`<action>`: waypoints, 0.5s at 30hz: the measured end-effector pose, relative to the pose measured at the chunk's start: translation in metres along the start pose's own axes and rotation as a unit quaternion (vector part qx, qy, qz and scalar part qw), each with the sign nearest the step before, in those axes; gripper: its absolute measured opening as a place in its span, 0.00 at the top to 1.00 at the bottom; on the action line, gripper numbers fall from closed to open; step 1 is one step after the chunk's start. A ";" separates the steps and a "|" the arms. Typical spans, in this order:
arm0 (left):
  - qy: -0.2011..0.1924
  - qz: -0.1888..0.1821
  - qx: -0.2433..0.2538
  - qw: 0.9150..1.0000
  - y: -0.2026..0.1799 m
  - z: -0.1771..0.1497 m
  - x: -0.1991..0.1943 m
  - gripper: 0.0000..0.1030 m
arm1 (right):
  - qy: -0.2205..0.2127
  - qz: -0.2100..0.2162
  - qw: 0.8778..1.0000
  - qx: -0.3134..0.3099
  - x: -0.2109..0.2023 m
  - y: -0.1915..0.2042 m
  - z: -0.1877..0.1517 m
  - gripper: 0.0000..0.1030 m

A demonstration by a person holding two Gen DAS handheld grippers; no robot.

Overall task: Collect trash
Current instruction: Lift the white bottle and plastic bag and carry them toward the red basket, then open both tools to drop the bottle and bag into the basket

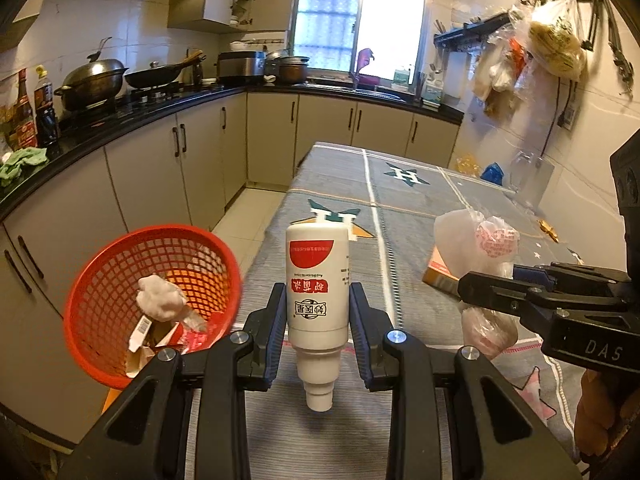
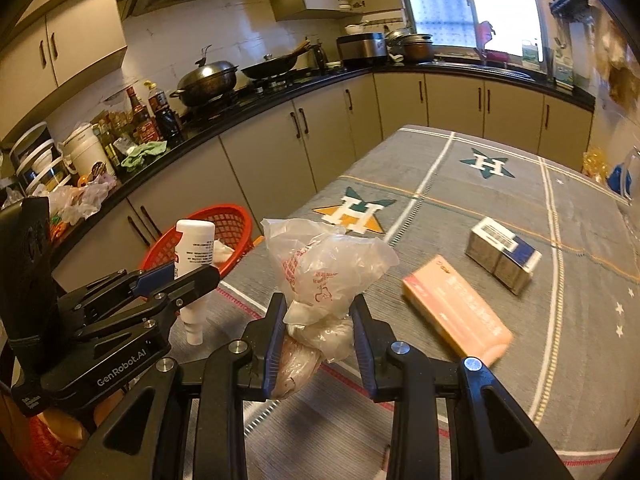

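Kitchen surface under a grey star-print cloth [image 2: 480, 360]. Left tongs [image 1: 318, 320] clamp a white bottle [image 1: 317, 276] upright-ish, nozzle down, beside the red basket [image 1: 100, 280]. Right tongs [image 2: 318, 328] pinch a crumpled plastic bag [image 2: 324, 268]. Orange box [image 2: 456, 308] and blue-white box [image 2: 504, 254] lie just beyond.

Both wrist views close, facing table [image 1: 400, 200], kitchen.

Window [image 1: 362, 20] glare, warm dim room, fisheye edges, slight blur.

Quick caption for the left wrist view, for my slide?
Left gripper holds a white bottle nozzle-down near the red basket; right gripper clamps a plastic bag.
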State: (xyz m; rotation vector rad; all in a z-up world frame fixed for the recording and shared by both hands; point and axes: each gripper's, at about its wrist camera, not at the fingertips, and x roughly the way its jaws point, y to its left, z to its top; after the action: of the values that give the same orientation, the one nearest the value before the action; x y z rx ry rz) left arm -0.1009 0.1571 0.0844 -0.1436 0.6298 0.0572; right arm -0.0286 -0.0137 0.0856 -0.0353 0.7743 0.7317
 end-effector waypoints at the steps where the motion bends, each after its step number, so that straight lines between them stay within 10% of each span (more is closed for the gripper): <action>1: -0.001 0.001 -0.002 1.000 0.002 -0.001 0.000 0.72 | 0.002 0.002 1.000 -0.002 0.002 0.003 0.002 0.66; 15: -0.014 0.046 -0.047 0.998 0.069 0.005 -0.008 0.72 | 0.026 0.037 0.999 -0.019 0.039 0.042 0.031 0.66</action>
State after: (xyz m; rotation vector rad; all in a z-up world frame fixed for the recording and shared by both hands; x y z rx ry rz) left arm -0.1112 0.2265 0.0849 -0.2038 0.6053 0.1775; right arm -0.0161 0.0500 0.0928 -0.0618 0.8151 0.8184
